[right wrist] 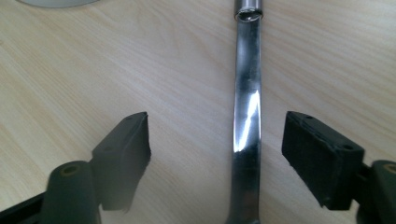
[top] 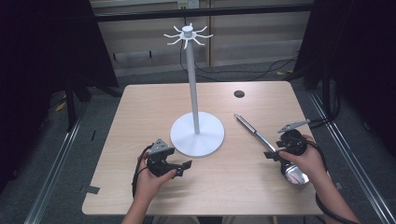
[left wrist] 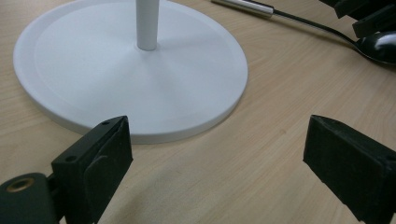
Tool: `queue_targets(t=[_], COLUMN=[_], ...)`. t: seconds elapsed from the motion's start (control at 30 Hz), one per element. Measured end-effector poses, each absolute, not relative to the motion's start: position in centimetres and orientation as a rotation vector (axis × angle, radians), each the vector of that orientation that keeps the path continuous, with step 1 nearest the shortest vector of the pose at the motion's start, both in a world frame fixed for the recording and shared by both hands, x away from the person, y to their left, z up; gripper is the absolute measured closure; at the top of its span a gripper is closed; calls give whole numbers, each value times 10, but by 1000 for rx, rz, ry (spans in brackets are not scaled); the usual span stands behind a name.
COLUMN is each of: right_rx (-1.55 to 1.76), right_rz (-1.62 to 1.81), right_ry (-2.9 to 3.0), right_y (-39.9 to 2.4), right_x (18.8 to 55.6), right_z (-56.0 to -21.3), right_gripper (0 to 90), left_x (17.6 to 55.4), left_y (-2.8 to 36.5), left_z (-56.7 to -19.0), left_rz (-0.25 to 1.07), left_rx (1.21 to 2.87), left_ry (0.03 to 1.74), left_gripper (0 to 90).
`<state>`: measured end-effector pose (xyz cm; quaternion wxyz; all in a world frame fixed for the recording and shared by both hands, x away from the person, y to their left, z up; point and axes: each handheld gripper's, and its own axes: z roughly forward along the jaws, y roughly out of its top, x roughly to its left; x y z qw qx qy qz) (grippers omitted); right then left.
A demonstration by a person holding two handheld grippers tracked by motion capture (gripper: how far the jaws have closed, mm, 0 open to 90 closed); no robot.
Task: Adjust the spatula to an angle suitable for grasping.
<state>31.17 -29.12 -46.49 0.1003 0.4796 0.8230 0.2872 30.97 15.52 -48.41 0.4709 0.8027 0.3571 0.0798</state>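
Ladle (top: 268,144) lies flat on the table (top: 140,107), right of the white stand (top: 196,133); handle end points toward the far side, bowl near the front edge under the person's right hand (top: 306,158).

Right gripper (right wrist: 217,149) sits over the handle, jaws apart, shaft running up between them and nearer the right jaw. No contact visible on either pad.

Left gripper (left wrist: 217,158) hovers by the stand's base, jaws wide apart, holding nothing.

Handling, my read: polished metal, rigid, not fragile, but slick and thin. A round shaft will likely roll or twist in flat pads. The bowl end probably carries most of the weight, so a grip far up the handle would let it droop.

Best hold: across the shaft, close to the bowl, pads square to it. Whether the handle's tip has a hanging hole is unclear; it's too small in the high view.
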Motion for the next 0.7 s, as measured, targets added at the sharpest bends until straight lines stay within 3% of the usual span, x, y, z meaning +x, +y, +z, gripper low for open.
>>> queue_targets(t=[0.13, 0.17, 0.43, 0.57, 0.7], right_rx=[1429, 1427, 1437, 1434, 1414], right_rz=[837, 822, 819, 816, 816], right_ry=[2450, 2449, 2457, 2484, 2505], right_y=[-289, -289, -289, -286, -285], right_x=[313, 314, 316, 316, 316], right_z=[-465, -465, -473, -471, -473], right_gripper=[348, 408, 532, 681, 677], left_x=[310, 310, 310, 310, 310], left_y=[157, 157, 156, 156, 156], left_z=[-485, -484, -485, -485, -485], left_rz=[190, 187, 194, 196, 192], left_rx=[1959, 1956, 1959, 1960, 1962], left_ry=[879, 880, 874, 876, 870], left_gripper=[80, 80, 84, 84, 84])
